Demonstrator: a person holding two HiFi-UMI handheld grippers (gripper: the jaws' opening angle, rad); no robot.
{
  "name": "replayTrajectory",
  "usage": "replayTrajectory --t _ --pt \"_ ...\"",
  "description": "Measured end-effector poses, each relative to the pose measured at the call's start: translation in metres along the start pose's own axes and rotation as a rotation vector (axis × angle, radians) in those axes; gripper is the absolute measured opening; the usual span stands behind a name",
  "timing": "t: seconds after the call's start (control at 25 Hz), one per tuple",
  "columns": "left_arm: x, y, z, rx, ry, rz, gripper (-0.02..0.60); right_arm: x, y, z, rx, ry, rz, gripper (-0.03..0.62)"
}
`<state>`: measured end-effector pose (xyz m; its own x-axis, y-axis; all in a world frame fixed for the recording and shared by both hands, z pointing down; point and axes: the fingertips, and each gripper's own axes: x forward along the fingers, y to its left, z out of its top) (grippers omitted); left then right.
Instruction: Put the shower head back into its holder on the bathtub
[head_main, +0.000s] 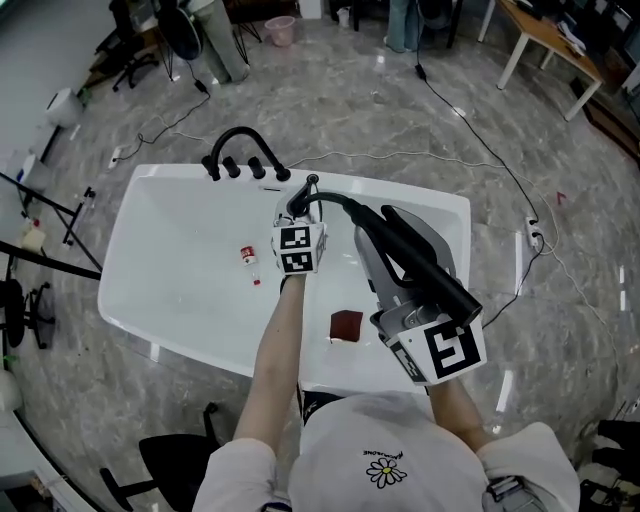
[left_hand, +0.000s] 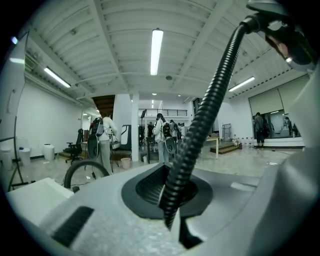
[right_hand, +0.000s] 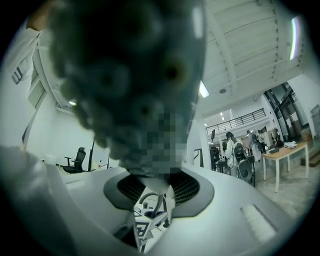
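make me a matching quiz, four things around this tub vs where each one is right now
Things
1. hose
2. shower head
3. black faucet
4. small red and white object

Places
A. lying inside the bathtub
B. held by the right gripper
C. on the bathtub's far edge
D. clamped in the shut left gripper

Pairs: 1-D, 2-B, 3-C, 4-A
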<state>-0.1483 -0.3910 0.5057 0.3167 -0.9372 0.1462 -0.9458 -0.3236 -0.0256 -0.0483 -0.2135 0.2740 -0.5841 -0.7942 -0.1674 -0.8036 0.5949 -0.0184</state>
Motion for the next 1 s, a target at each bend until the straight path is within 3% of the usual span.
replayTrajectory --t 0.08,0.2,0.64,0.8,1.0 --pt "0.000 0.005 0.017 -0.003 -0.037 0.011 -0.003 0.001 0.000 0.005 -0.007 -0.018 0.000 0.137" --pt "-0.005 0.003 0.009 0.012 -0.026 0.020 -0.003 0.001 0.001 0.010 -0.012 -0.028 0.006 0.137" --pt "-0.060 -0.038 -0.133 -0.078 0.273 0.019 0.008 -0.008 0.004 0.013 -0.042 -0.025 0.014 0.137" --pt "-0.073 -0.060 -0.149 -0.102 0.283 0.000 0.026 -0.007 0.010 0.004 -0.047 -0.004 0.030 0.137" --pt "-0.076 -0.069 -0.144 -0.142 0.246 0.002 0.066 -0.004 0.012 0.000 -0.045 0.002 0.036 0.137"
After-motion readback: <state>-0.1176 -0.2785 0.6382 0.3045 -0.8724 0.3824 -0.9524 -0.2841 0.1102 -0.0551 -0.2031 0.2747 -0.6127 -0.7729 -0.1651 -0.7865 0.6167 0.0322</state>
